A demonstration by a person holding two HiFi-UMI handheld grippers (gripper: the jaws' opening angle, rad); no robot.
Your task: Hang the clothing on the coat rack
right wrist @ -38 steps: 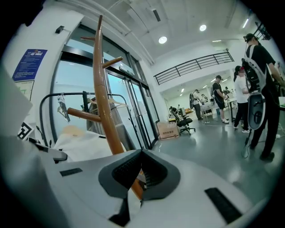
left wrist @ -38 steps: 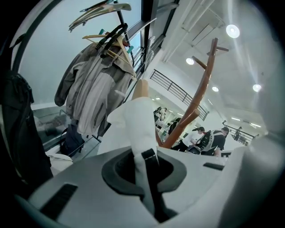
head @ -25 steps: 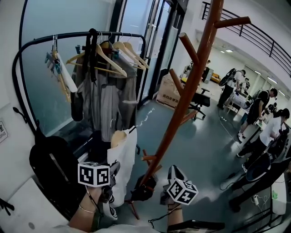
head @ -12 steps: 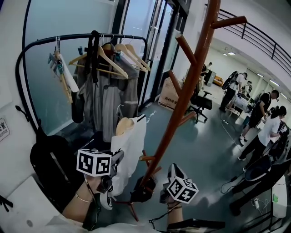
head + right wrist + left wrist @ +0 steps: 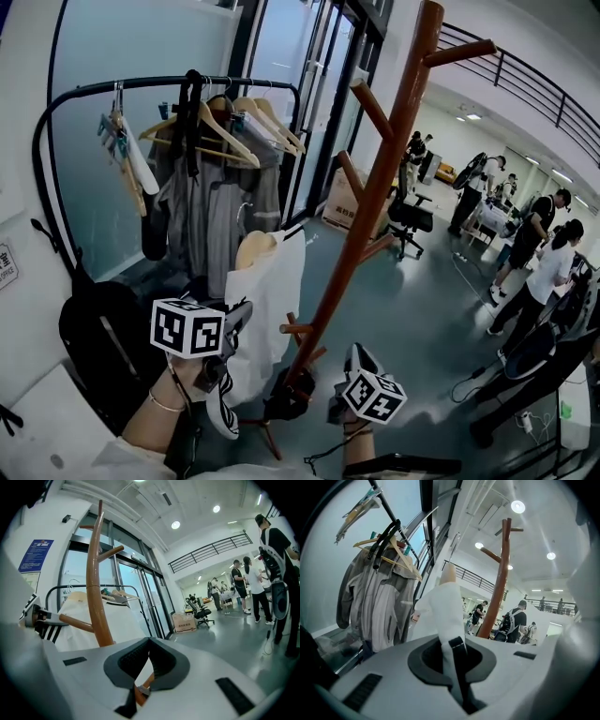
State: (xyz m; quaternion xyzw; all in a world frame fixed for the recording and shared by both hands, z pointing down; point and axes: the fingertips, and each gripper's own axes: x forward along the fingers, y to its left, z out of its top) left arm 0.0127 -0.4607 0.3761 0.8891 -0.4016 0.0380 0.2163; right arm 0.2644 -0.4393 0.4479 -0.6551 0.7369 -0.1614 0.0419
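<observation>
Clothing (image 5: 267,309) for this task is a white garment on a wooden hanger (image 5: 253,248). It sits a little left of centre in the head view, at about 8 o'clock from the trunk of the coat rack (image 5: 375,197), and is not yet on any peg.

Starting at the left, the black clothes rail (image 5: 56,122) at 10 o'clock, with its grey jackets (image 5: 216,206), stands as it did a second ago.

Next comes the left tool (image 5: 234,328), at 7 o'clock. Its jaws are pinched nearly shut on a fold of the white fabric, and that grip has not altered. What has changed is height. The tool has risen with a slight roll of the wrist, and the hanger's shoulder now shows clearly higher against the grey jackets than it did a second ago.

From this I judge the lift is under way, with most of the reach left. The nearest free peg (image 5: 349,173) lies up at 1 o'clock from the hanger, and the higher peg (image 5: 373,98) is beyond it. The hook will have to be carried up and across, and it shows only faintly above the hanger.

Further right, at 5 o'clock, the right tool (image 5: 140,681) has kept still. Its jaws are drawn together on nothing I can make out, and the rack's lower wood shows through the slit behind them.
</observation>
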